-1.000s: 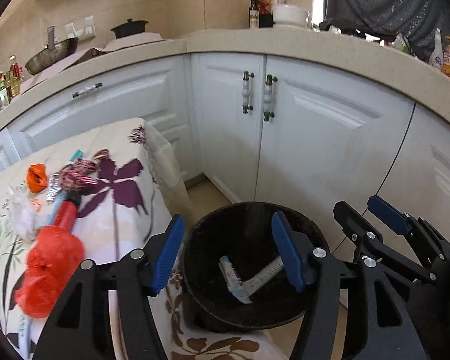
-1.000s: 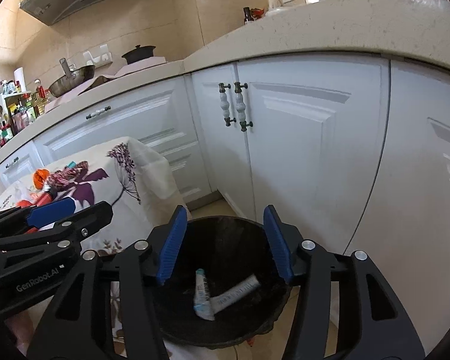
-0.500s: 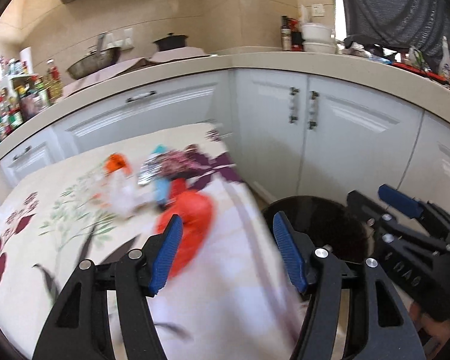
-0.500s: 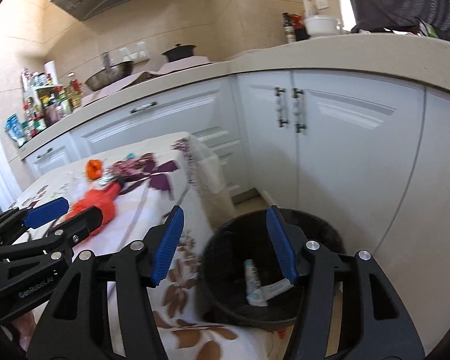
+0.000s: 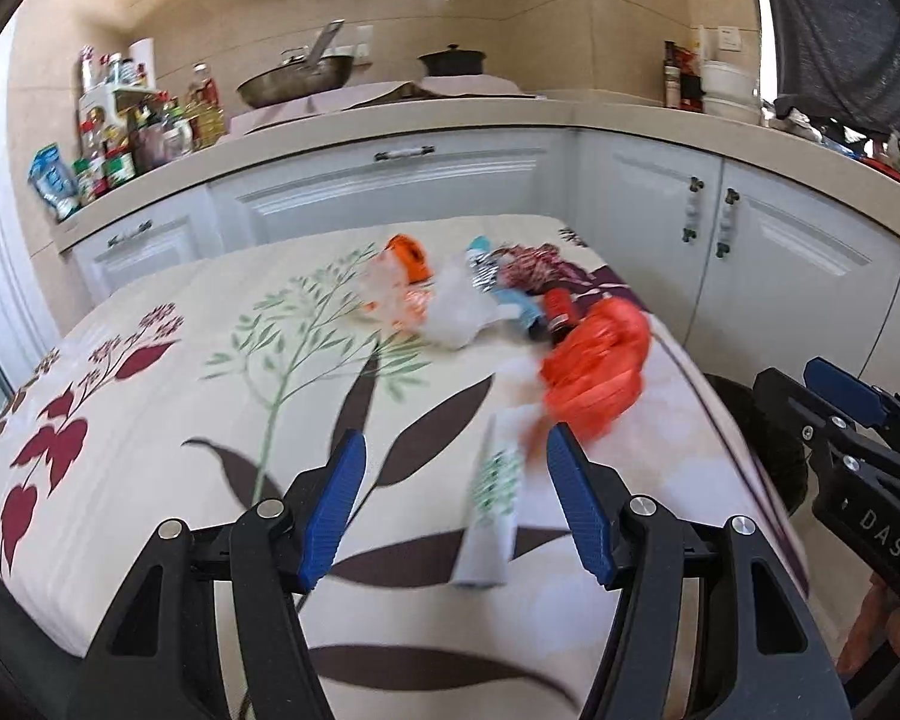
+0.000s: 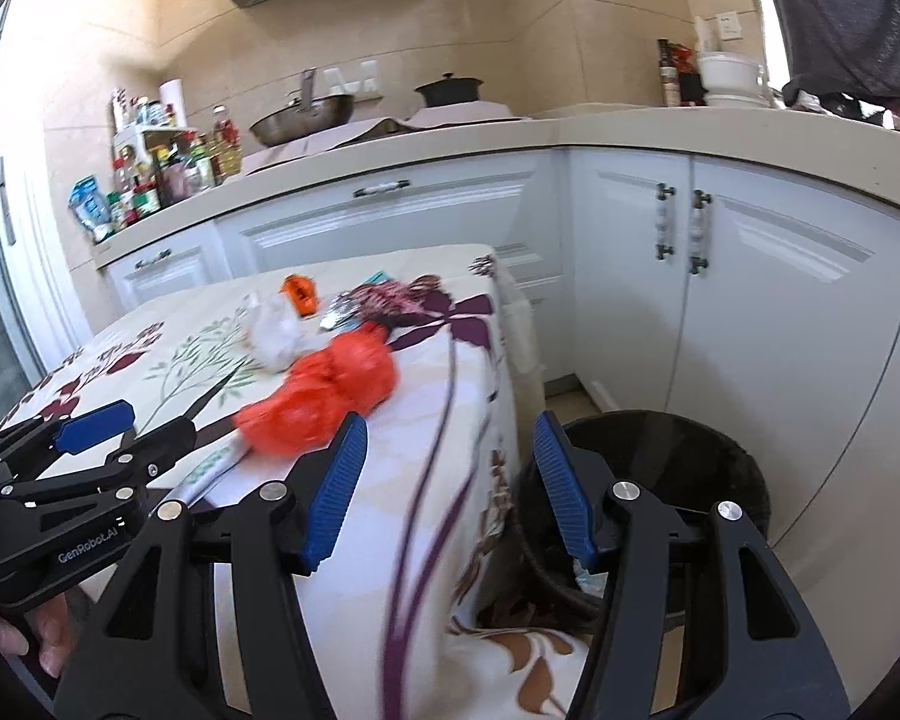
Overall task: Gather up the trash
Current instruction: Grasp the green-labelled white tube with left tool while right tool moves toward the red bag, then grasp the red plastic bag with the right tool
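Trash lies on the floral tablecloth [image 5: 210,396]: a white tube [image 5: 489,516], a crumpled red plastic bag [image 5: 597,363], white crumpled plastic [image 5: 459,312], a small orange piece [image 5: 411,255] and several wrappers [image 5: 528,264]. My left gripper [image 5: 453,504] is open and empty, just above the table with the tube between its fingers' line. My right gripper [image 6: 450,480] is open and empty, over the table's right edge beside the black bin [image 6: 678,480]. The red bag [image 6: 324,390] and the left gripper [image 6: 84,456] show in the right wrist view.
White kitchen cabinets [image 5: 780,276] wrap around behind and to the right. The counter [image 5: 390,114] carries a wok, a black pot and several bottles. The bin [image 5: 762,438] stands on the floor between the table's right edge and the cabinets.
Both grippers have swung left, away from above the bin and toward the table. The left one is now over the tablecloth near the tube. Both stay open.
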Tool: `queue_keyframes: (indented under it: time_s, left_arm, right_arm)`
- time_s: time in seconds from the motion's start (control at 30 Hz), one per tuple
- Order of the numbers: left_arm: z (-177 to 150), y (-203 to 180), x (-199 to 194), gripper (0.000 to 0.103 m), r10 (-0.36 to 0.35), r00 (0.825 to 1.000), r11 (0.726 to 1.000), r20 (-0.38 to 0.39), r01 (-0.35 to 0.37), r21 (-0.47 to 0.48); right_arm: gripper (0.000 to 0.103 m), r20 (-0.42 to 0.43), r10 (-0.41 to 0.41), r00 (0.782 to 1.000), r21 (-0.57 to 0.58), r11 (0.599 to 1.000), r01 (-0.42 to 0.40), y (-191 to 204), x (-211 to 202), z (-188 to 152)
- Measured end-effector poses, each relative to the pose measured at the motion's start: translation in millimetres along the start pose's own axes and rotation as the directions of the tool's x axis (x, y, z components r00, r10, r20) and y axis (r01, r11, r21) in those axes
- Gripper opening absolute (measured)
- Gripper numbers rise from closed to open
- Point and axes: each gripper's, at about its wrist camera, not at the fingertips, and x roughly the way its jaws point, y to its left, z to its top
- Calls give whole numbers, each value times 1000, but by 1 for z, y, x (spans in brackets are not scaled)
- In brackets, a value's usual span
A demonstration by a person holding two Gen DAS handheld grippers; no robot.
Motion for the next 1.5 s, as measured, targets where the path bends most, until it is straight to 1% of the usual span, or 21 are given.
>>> queue_keyframes:
  time_s: [0.17,0.47,0.57,0.73,0.77,0.83,1.1,1.2,1.33,1.43,1.5]
  left_arm:
    - [-10,8,-3,62,2,1000,1000,-5,-2,-7]
    - [-19,6,11,61,-50,998,999,-37,49,-4]
    - [-21,2,15,50,-65,997,998,-42,66,9]
    - [-22,0,21,26,-81,995,997,-56,82,9]
    - [-23,1,21,24,-81,995,997,-55,81,6]
    - [-22,3,21,16,-84,995,996,-54,84,-7]
    - [-17,10,18,15,-76,997,997,-33,75,-22]
    - [-12,19,15,15,-59,998,998,-15,59,-31]
    - [-3,35,18,15,-34,999,998,-15,33,-58]
    - [2,47,19,15,-12,1000,997,-10,11,-78]
    - [5,57,21,15,8,1000,996,-11,-9,-90]
  right_arm:
    - [56,-19,19,1000,-28,999,-19,15,0,-5]
    - [58,-16,13,1000,-36,999,-13,19,-4,-6]
    - [58,-16,12,1000,-36,999,-12,19,-4,-6]
    - [58,-16,13,1000,-38,999,-14,18,-3,-6]
    - [58,-17,13,1000,-38,999,-14,19,-3,-6]
    - [58,-21,14,1000,-40,999,-15,20,-2,-5]
    - [58,-40,29,999,-51,998,-31,31,9,1]
    - [59,-39,36,999,-62,997,-38,38,14,7]
    - [60,-49,48,998,-67,996,-52,46,22,14]
    - [64,-59,56,997,-66,996,-60,53,30,19]
    - [64,-71,58,996,-75,995,-63,59,35,22]
